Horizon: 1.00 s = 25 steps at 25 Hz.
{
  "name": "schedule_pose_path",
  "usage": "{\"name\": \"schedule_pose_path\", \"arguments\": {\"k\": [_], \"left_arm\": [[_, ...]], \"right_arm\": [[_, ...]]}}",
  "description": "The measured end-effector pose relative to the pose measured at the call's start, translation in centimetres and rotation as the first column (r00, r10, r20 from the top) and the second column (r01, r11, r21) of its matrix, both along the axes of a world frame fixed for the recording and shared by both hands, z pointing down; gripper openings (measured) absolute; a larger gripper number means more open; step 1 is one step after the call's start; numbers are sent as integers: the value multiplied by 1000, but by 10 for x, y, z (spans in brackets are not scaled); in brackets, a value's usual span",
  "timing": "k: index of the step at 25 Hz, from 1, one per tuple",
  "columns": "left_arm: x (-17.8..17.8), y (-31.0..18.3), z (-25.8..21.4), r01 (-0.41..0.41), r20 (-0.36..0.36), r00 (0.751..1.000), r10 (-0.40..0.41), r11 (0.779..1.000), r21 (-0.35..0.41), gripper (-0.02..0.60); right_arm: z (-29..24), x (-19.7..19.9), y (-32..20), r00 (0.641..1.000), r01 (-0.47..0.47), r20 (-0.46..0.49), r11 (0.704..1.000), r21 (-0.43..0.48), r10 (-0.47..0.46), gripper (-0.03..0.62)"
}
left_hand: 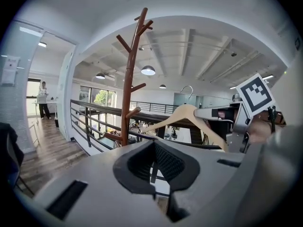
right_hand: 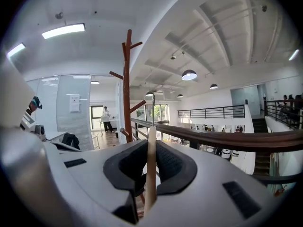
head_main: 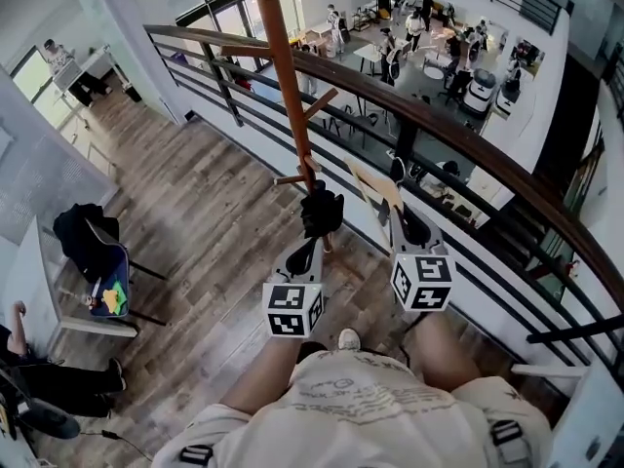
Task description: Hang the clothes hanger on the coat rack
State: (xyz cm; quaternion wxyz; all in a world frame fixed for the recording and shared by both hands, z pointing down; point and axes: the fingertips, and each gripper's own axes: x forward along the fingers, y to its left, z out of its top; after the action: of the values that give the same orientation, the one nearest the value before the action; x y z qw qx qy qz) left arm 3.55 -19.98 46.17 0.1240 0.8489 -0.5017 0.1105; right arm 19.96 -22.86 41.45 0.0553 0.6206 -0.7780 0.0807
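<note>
The brown wooden coat rack [head_main: 292, 96] stands by the railing, with short pegs up its pole. My right gripper [head_main: 398, 213] is shut on a light wooden clothes hanger [head_main: 372, 185], to the right of the pole and clear of the pegs. In the right gripper view the hanger [right_hand: 151, 145] runs edge-on between the pads, and the coat rack [right_hand: 127, 79] rises to the left. In the left gripper view the hanger [left_hand: 189, 115] with its metal hook shows at the right, and the coat rack [left_hand: 129, 79] at the left. My left gripper [head_main: 322, 208] is shut on nothing, close beside the pole.
A balcony railing [head_main: 468, 139] with a wooden top rail and dark bars runs diagonally behind the rack, above a lower floor with people and tables. A chair [head_main: 93, 247] with dark clothing stands at the left. A seated person [head_main: 29, 364] is at the lower left.
</note>
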Motion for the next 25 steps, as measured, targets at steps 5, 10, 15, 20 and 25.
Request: {"name": "schedule_pose_path", "arguments": {"k": [5,10,15,20,25], "left_arm": [[-7,-16,-4,14,10,1000,-14,1000,5,3],[-21,-46,-5,20,17,1000,-21,1000,23,3],[-38,-83,-21,29,6,1000,-30,997,72,3],[-53,-103,-24,49,-16,999,-48,996,79,3],[-60,-113,-22,52,-26,998,-50,996,76,3]], "right_arm": [[-12,-3,-29,1000,9,3,1000,28,-9,49],[-16,-14,-63,1000,19,2,999,46,-19,49],[-25,-26,-95,999,26,-23,998,61,-25,49],[-36,-35,-118,998,31,-49,997,71,-27,49],[-44,-47,-133,996,52,-77,995,81,-46,49]]}}
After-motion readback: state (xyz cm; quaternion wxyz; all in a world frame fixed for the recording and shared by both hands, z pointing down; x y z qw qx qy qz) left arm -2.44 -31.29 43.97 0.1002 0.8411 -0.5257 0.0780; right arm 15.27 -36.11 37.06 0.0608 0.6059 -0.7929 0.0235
